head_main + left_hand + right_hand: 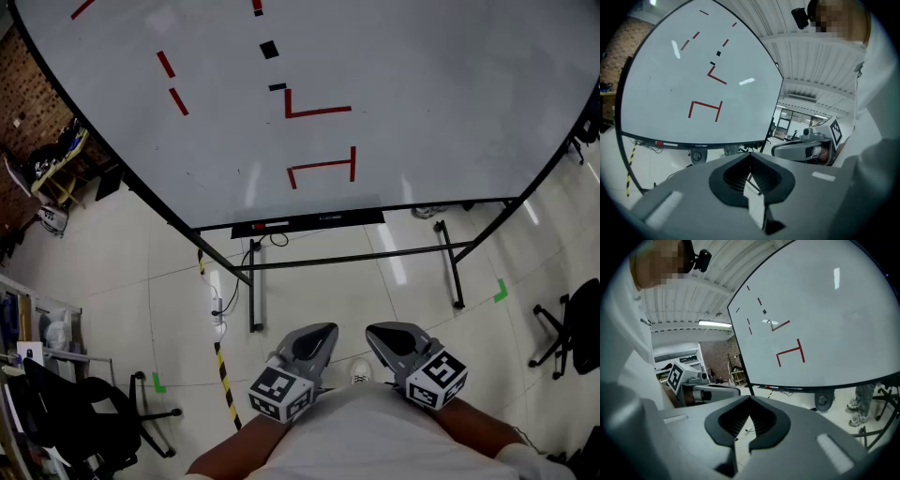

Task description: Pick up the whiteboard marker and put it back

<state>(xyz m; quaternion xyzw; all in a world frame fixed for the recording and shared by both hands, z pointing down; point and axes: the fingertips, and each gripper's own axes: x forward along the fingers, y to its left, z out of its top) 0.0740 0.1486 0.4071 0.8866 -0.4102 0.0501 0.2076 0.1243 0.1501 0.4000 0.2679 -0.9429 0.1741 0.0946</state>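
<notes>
- Task item: the whiteboard marker (271, 226), a white barrel with a red end, lies flat in the pen tray (328, 219) along the lower edge of the whiteboard (422, 94). It sits toward the tray's left end.
- Left gripper (314, 339): held close to the person's body and well apart from the tray. Its jaws are drawn together with nothing between them, and only floor (309, 291) shows through the slit.
- Right gripper (392, 339): just beside the left one and equally far from the tray. Its jaws are also together and empty.
- Stage, as judged: the reach for the marker has not begun, and neither gripper touches anything.
- Choice of gripper, as judged: the marker lies slightly left of both grippers, so the left gripper looks the better placed.
- Recommended approach: spread the jaws before nearing the tray. Come in from the front and above with the jaws across the barrel, not along it.
- Recommended grasp: close on the middle of the barrel, clear of the red end, so the marker lifts level.
- Hazards, as judged: the round barrel may roll along the tray under a glancing touch. The tray lip may foul the lower jaw, and a hard push could rock the board on its stand (356, 258).
- Return: lay the marker lengthwise in the tray and release only once it rests there.
</notes>
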